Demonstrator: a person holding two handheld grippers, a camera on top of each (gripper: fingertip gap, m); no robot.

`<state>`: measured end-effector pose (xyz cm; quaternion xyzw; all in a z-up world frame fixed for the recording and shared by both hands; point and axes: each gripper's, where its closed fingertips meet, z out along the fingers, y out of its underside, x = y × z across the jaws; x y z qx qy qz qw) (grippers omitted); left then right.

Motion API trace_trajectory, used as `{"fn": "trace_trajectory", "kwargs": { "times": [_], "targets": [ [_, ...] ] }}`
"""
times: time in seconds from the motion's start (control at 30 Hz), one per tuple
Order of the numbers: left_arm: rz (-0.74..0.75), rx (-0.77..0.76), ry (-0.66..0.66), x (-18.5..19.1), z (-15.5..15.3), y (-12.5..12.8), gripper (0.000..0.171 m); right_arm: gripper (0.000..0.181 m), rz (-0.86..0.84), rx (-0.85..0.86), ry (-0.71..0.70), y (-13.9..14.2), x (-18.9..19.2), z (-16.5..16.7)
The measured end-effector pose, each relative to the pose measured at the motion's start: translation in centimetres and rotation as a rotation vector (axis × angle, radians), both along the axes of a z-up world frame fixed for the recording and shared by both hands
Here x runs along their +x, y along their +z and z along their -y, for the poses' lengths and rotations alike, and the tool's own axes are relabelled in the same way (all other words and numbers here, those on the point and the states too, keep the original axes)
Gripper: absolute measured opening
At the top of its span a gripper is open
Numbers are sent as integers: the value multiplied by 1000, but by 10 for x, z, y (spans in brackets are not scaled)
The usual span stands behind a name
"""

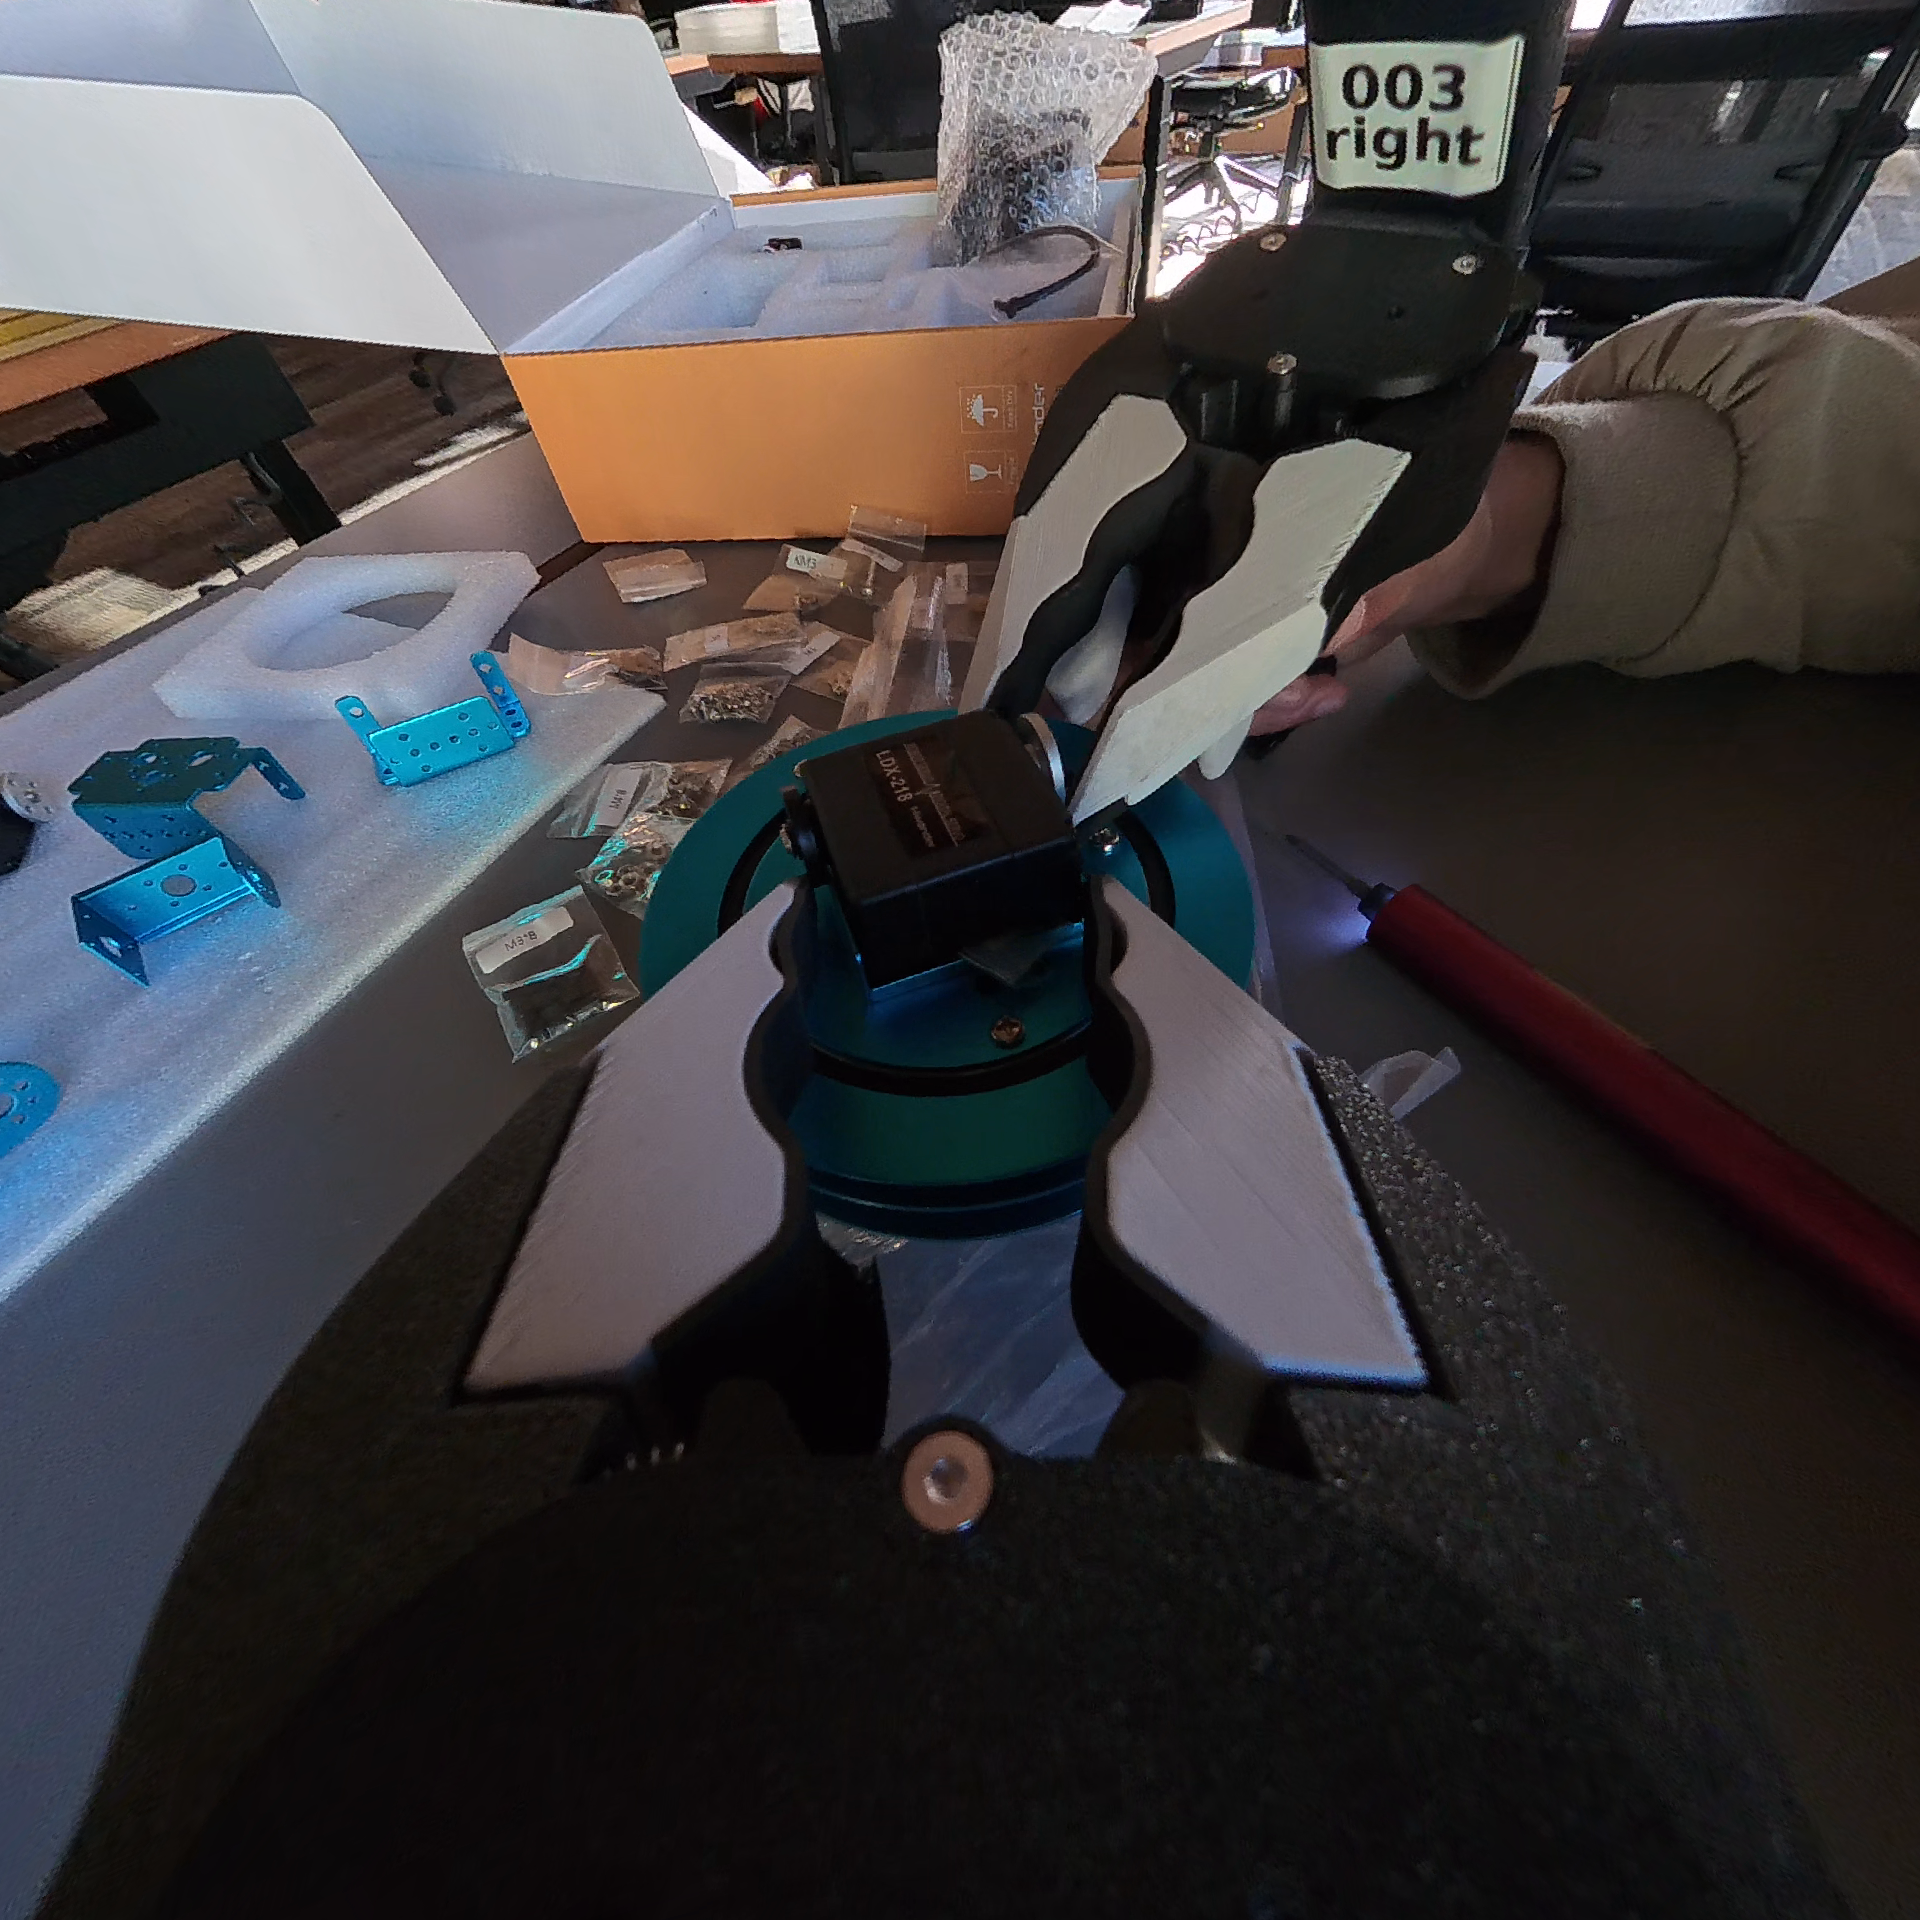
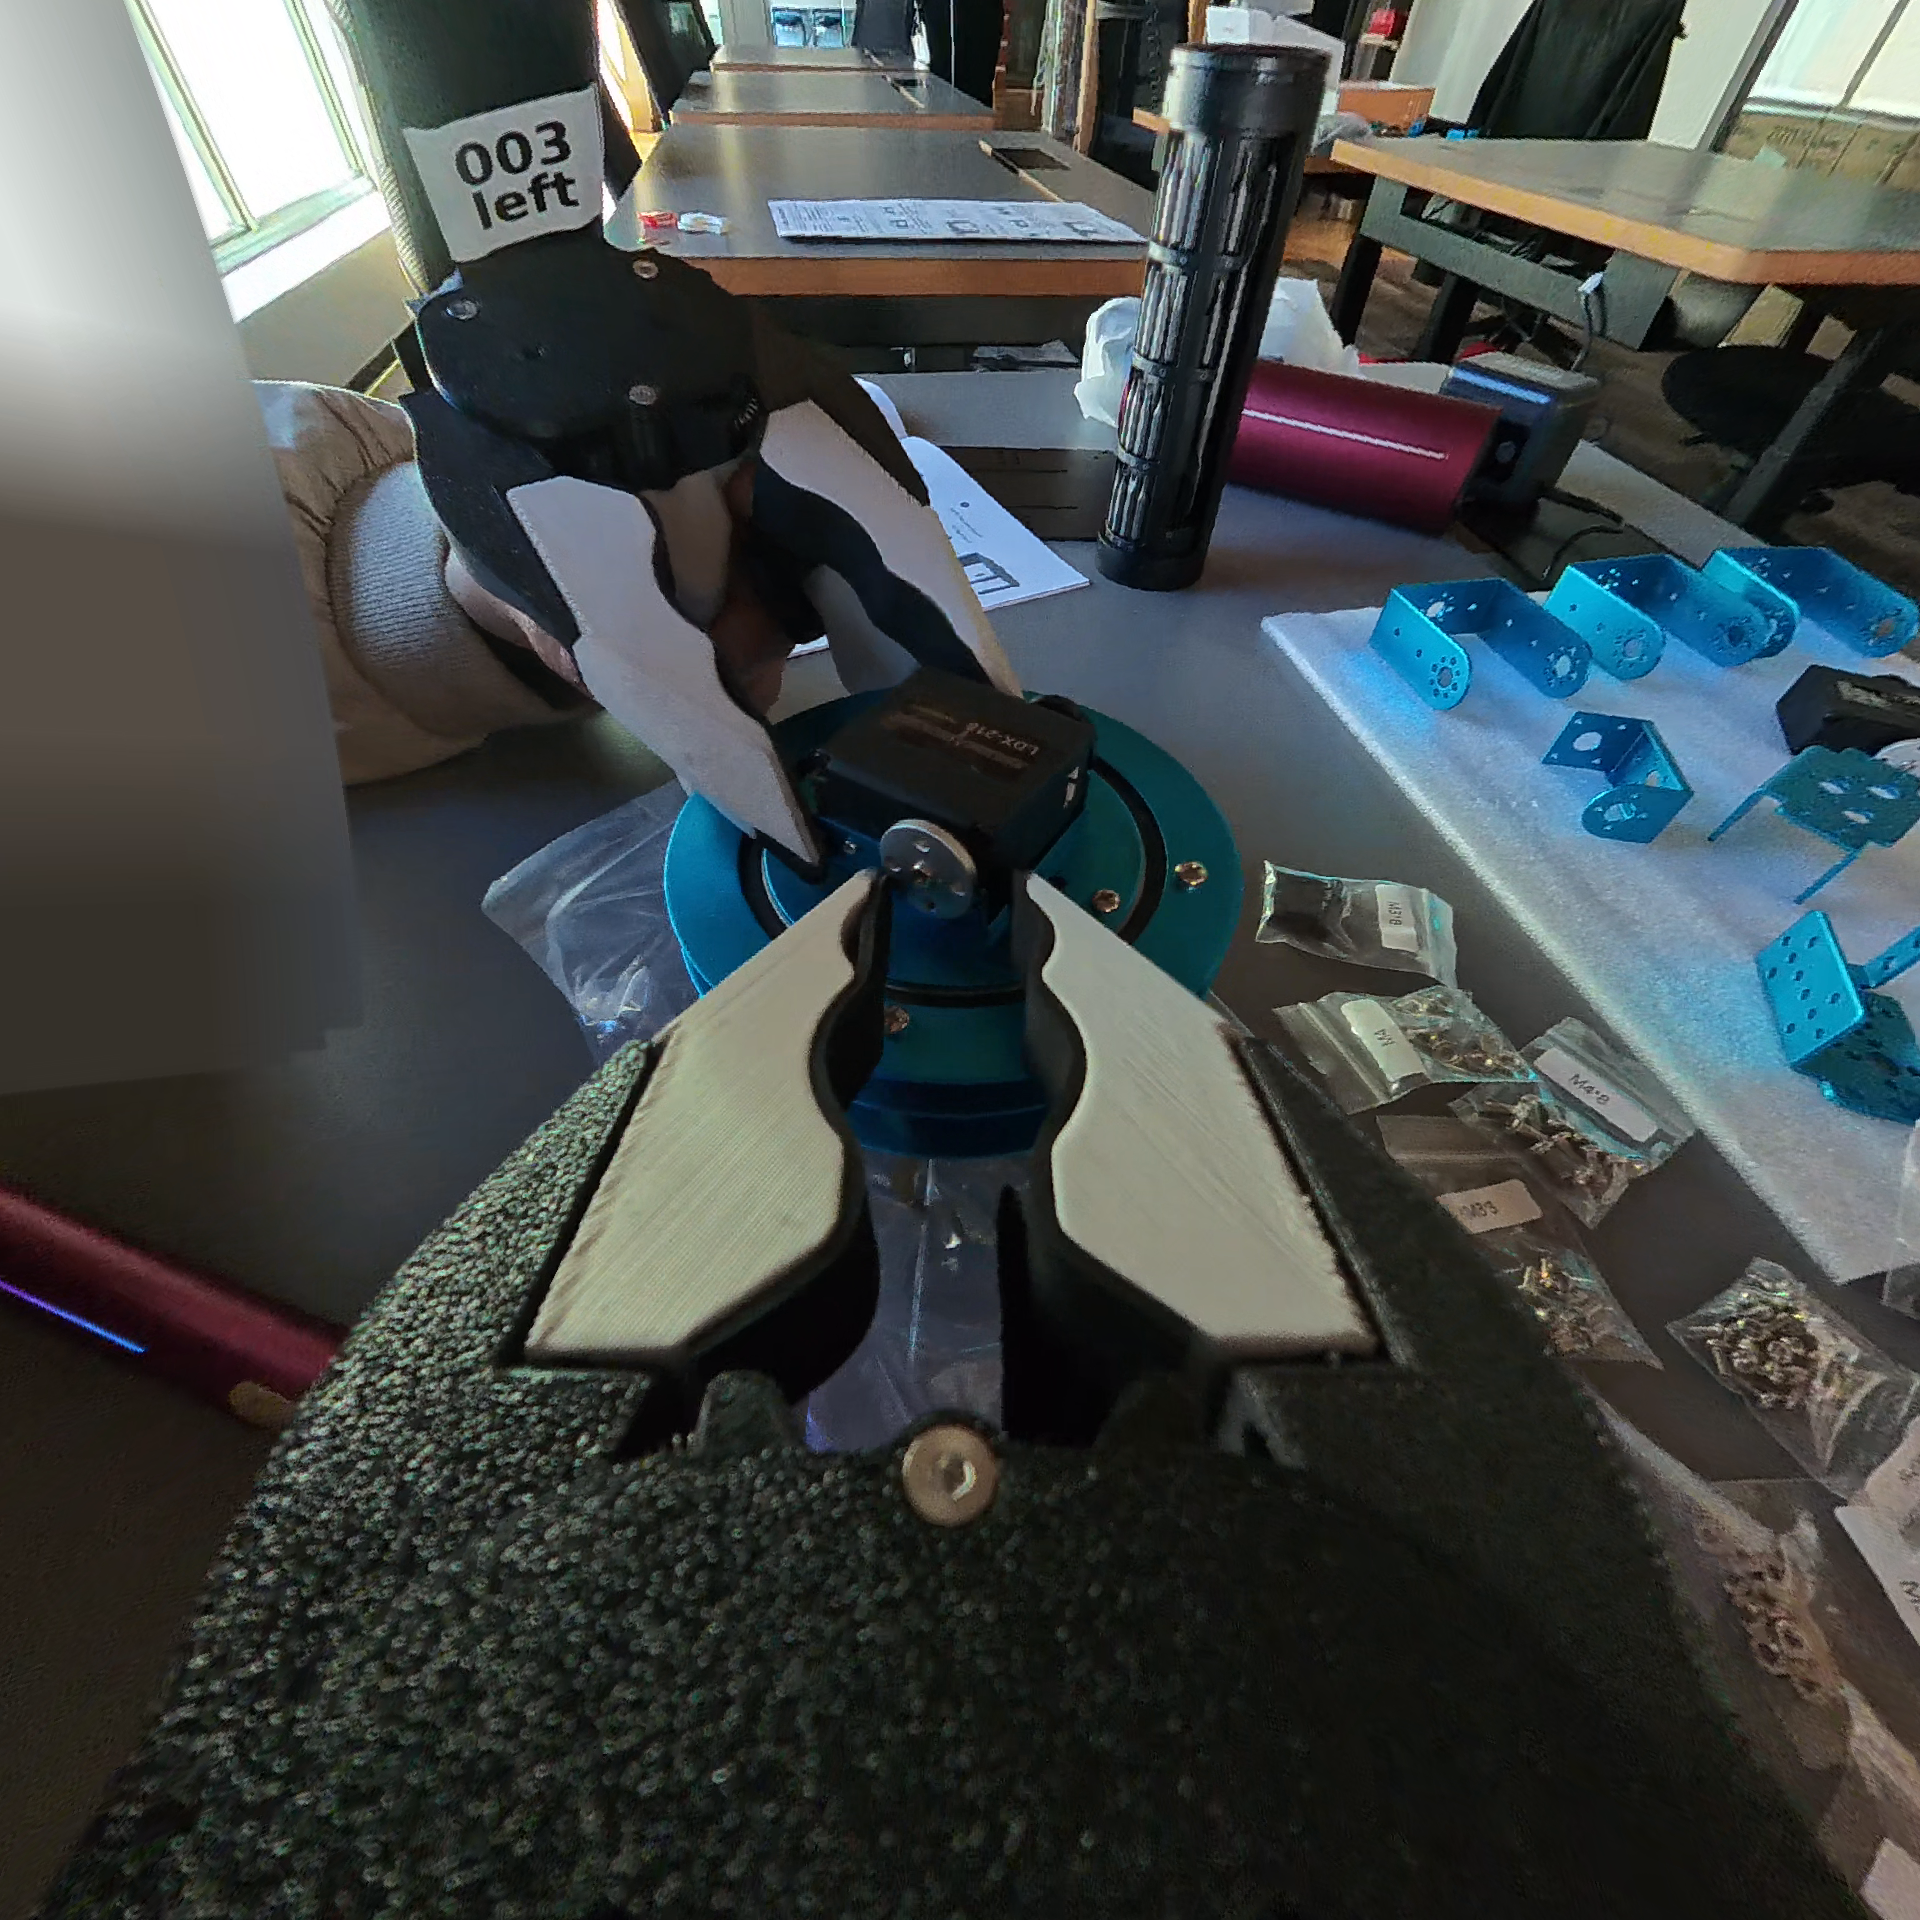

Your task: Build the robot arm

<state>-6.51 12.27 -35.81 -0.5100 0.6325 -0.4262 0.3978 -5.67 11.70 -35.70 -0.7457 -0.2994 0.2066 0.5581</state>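
A black servo [image 1: 935, 842] is tilted above a round blue base [image 1: 686, 935] on a grey table. My left gripper [image 1: 945, 899] is shut on the servo body, one finger on each side. In the right wrist view the servo [image 2: 966, 769] shows a silver horn disc [image 2: 928, 854] at its near end, over the blue base [image 2: 1195, 862]. My right gripper [image 2: 951, 883] is open, its fingers straddling the horn; the left finger touches it and the right one stands a little off. The left gripper [image 2: 909, 769] reaches in from the upper left, the right gripper [image 1: 1044, 758] from the upper right.
A red screwdriver [image 1: 1621, 1091] lies right of the base. Several small bags of screws [image 2: 1455, 1049] and blue metal brackets [image 2: 1475, 634] on white foam [image 1: 312, 987] lie beside it. An open cardboard box [image 1: 790, 436] stands behind. A black cylinder [image 2: 1195, 343] stands farther off. Left and right tips are no more than a few centimetres apart. Between my left fingertips and the black cylinder [image 2: 1195, 343] there is roughly 25 centimetres.
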Motion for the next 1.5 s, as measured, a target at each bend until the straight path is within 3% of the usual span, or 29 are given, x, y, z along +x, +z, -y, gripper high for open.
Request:
{"fn": "trace_trajectory", "kwargs": {
  "times": [0.57, 0.67, 0.97, 1.5],
  "targets": [
    [4, 4, -8, -1, 1, 0, 49, 17, 38, 65, 16, 1, 0, 2],
    [4, 1, 1, -1, 0, 0, 49, 20, 72, 74, -19, 0, 0, 1],
    [9, 4, 66, 0, -5, 0, 49, 20, 247, 200, -302, 3, 3, -5],
    [19, 28, 72, 0, -4, -1, 45, 17, 204, 186, -293, 3, 5, -4]
  ]
}}
